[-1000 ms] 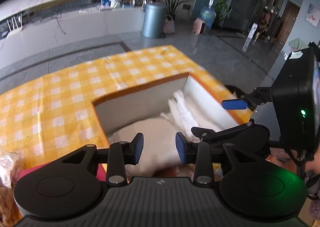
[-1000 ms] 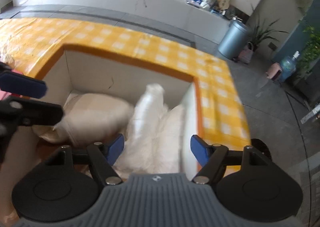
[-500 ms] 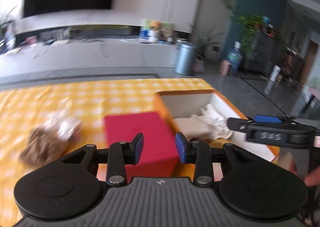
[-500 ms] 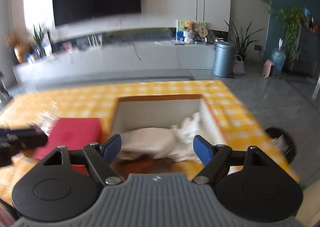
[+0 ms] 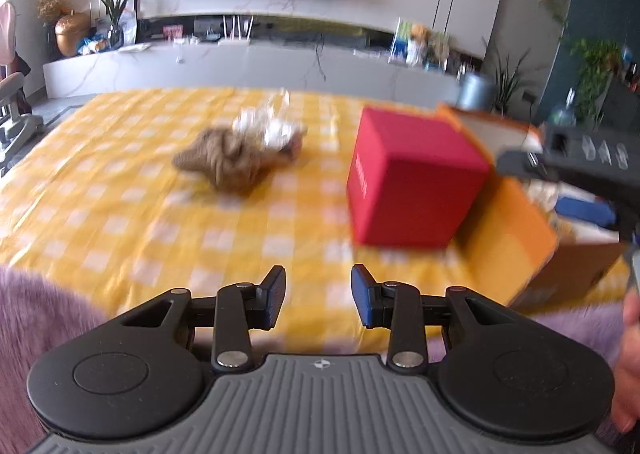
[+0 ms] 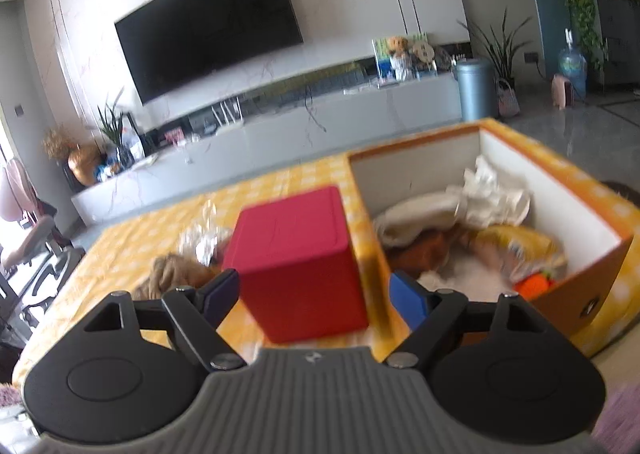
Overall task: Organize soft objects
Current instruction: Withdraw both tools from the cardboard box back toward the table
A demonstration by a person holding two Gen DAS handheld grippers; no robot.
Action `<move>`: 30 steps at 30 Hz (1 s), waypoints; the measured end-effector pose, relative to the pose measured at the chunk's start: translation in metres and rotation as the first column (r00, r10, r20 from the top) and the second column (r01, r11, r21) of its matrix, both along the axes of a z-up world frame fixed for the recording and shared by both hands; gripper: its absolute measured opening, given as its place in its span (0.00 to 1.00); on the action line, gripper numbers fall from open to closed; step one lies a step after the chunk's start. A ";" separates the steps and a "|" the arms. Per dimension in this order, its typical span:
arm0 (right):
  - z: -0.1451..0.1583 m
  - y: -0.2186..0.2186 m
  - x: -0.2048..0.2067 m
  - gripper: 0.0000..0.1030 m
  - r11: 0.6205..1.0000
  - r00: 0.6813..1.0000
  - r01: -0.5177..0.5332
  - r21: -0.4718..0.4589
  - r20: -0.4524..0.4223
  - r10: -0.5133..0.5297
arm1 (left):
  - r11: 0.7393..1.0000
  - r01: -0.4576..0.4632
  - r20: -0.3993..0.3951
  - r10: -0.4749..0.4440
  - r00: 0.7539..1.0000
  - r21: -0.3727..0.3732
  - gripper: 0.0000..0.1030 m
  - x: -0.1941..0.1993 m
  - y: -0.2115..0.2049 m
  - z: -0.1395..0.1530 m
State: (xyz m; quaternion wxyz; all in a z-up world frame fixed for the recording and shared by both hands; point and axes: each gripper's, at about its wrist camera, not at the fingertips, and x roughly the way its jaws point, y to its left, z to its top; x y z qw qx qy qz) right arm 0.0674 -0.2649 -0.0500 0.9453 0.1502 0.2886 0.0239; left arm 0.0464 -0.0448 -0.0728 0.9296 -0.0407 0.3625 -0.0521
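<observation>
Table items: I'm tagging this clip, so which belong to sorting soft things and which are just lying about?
Job:
brown plush
crinkly wrapped bundle
orange box with soft items

Lying about:
red cube
TV
bin

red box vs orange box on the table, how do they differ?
The red box is a closed cube with plain sides; the orange box is open-topped with a white lining. The red box shows no contents; the orange box holds a pile of soft items. The red box looks smaller than the orange box. Both sit side by side on the yellow checked tablecloth.
</observation>
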 end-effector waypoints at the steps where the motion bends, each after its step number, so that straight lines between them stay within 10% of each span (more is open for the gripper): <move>1: -0.004 0.004 -0.001 0.79 1.000 1.000 -0.009 0.000 -0.009 0.009 | 1.000 0.018 -0.009 -0.018 1.000 0.017 0.40 -0.005 -0.001 -0.006; 13: -0.018 0.032 -0.003 0.79 0.996 0.999 -0.045 -0.074 -0.028 0.043 | 0.985 0.096 -0.059 -0.088 0.994 0.146 0.40 -0.027 -0.015 -0.050; 30: -0.029 0.063 0.028 0.79 0.983 0.991 -0.124 -0.138 -0.073 0.115 | 1.000 -0.031 -0.059 0.030 0.998 -0.004 0.40 -0.002 0.034 -0.025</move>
